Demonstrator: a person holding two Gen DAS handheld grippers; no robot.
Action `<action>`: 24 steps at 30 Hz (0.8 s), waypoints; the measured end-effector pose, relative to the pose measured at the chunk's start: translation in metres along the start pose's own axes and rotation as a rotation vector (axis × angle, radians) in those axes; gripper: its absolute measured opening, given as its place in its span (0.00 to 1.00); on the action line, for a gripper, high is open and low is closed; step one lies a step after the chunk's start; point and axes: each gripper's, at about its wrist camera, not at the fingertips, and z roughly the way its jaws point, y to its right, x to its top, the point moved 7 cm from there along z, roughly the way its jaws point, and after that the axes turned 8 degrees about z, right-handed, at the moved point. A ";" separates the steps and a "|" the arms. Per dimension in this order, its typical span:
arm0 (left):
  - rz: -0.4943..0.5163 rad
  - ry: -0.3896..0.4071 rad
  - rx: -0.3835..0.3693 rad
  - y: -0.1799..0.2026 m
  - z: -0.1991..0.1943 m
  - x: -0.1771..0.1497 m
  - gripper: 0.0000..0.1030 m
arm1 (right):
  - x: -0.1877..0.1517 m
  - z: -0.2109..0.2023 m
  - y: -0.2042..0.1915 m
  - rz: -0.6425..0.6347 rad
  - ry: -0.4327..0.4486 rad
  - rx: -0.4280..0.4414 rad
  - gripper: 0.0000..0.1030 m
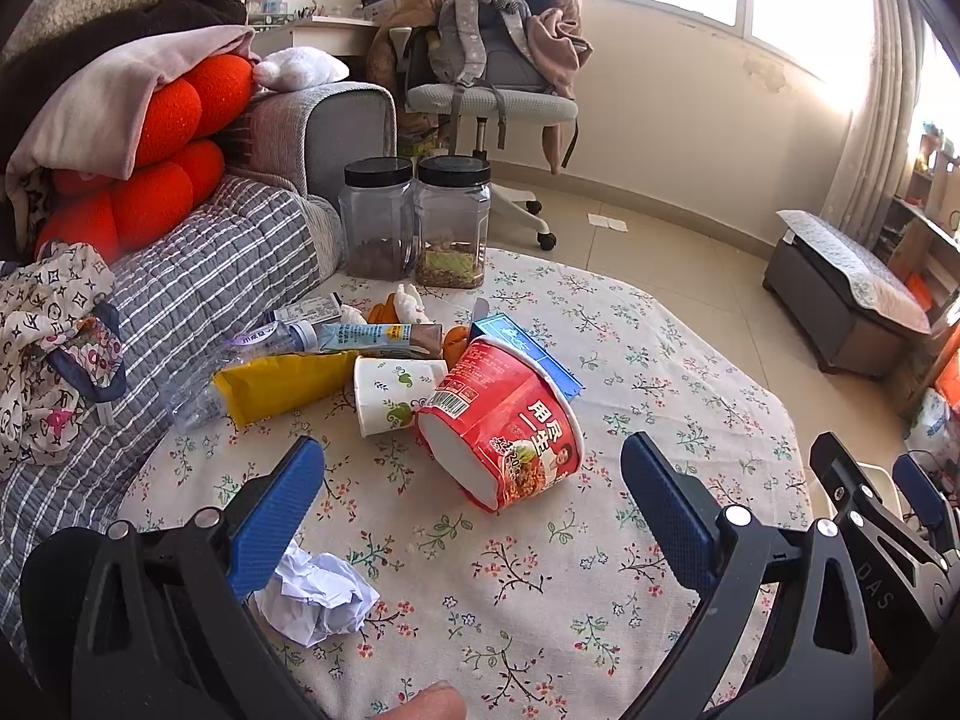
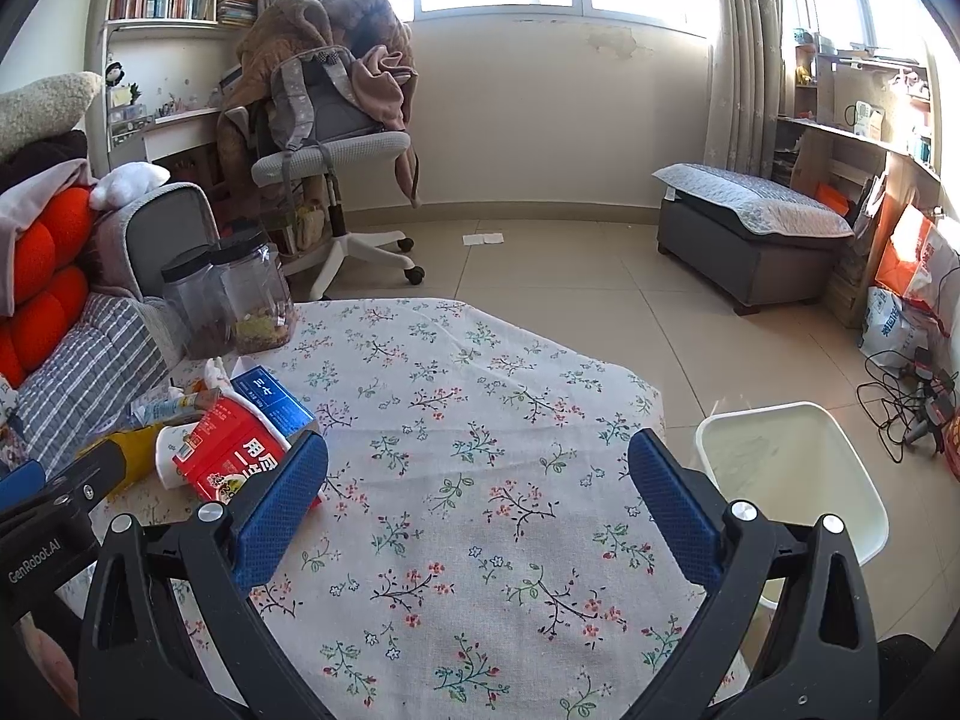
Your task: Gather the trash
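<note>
Trash pile (image 1: 384, 372) untouched on counter (image 2: 480, 420); white bin (image 2: 798, 480) looks empty. Both tongs, left (image 1: 474, 504) and right (image 2: 480, 498), gape wide, holding nothing. Everything left.

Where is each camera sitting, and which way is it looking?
Left wrist: sits on the left gripper, looking over the trash pile around the red noodle cup; its open blue fingers and a fingertip show.
Right wrist: sits on the right gripper, looking across the bare tablecloth toward the white bin; its open fingers show.
Shared: noodle cup, two jars, grey chair.
</note>
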 end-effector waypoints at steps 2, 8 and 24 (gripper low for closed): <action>0.000 0.000 -0.001 0.000 0.000 0.000 0.94 | 0.000 0.000 0.000 0.000 0.001 -0.001 0.93; -0.002 -0.008 -0.001 -0.001 0.002 -0.002 0.94 | 0.000 0.001 0.000 0.000 -0.002 0.000 0.93; -0.009 -0.022 0.001 -0.003 0.005 -0.004 0.94 | -0.002 0.002 0.000 0.000 -0.007 0.000 0.93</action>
